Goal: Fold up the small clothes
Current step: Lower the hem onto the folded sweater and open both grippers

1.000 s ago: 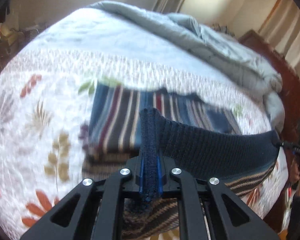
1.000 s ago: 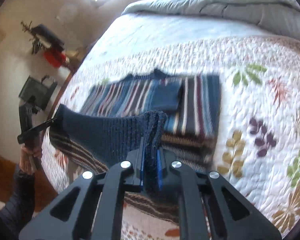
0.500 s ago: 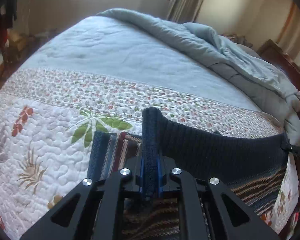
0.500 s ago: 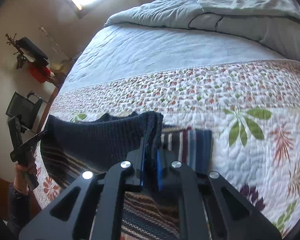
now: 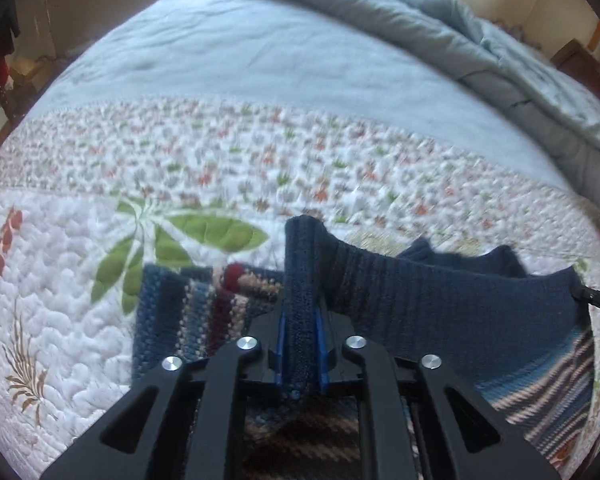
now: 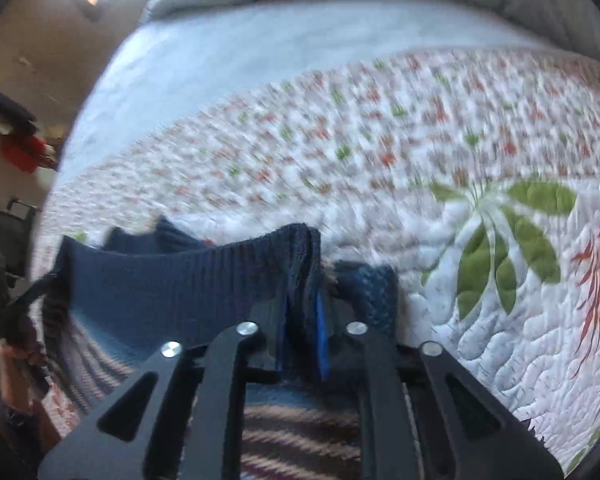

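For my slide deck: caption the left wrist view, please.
Left gripper, fingers opening around the striped sweater's navy hem, above a floral quilt.

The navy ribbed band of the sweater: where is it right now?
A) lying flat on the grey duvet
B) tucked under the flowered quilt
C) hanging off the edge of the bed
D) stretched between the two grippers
D: the navy ribbed band runs from the left gripper, where it sits between the blue pads, across to the right gripper, above the striped sweater.
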Tool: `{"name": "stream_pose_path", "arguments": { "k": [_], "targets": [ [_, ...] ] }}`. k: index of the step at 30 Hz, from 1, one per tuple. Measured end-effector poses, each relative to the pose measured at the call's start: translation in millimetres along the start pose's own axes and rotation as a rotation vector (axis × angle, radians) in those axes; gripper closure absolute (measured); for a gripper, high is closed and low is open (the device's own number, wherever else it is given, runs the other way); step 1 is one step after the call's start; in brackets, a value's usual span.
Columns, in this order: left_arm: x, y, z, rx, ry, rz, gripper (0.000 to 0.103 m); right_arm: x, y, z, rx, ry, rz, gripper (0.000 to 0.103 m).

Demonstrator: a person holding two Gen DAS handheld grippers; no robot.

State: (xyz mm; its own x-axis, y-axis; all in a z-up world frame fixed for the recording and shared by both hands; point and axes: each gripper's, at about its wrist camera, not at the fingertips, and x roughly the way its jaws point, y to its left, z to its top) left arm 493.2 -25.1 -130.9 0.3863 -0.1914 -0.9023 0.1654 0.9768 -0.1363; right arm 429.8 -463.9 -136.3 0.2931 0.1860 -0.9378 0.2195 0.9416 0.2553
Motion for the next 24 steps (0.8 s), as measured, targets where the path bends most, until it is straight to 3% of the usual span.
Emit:
{"name": "stream_pose_path", "arguments": {
  "k": [4, 9, 14, 17, 24],
  "targets": [
    [-15, 13, -5, -0.018, -0.009, -0.011, 0.078, -13, -11, -15, 0.031, -0.031, 0.047, 0.07],
    [-60, 49, -21, -0.061, -0.035, -0.037, 0.072, -54, -26, -42, 0.014, -0.051, 0.052, 0.07],
    [-92, 71, -81, -0.044, 0.005, -0.048, 0.071, -85, -37, -97, -0.032, -0.007, 0.095, 0.061],
    [-105, 80, -121, -0.03, 0.006, -0.058, 0.062, -97, -38, -134, -0.065, 0.026, 0.125, 0.057],
    [-92, 82, -162, -0.048, 0.04, -0.093, 0.058, -87, -30, -186, -0.119, 0.099, 0.167, 0.055]
  ]
}}
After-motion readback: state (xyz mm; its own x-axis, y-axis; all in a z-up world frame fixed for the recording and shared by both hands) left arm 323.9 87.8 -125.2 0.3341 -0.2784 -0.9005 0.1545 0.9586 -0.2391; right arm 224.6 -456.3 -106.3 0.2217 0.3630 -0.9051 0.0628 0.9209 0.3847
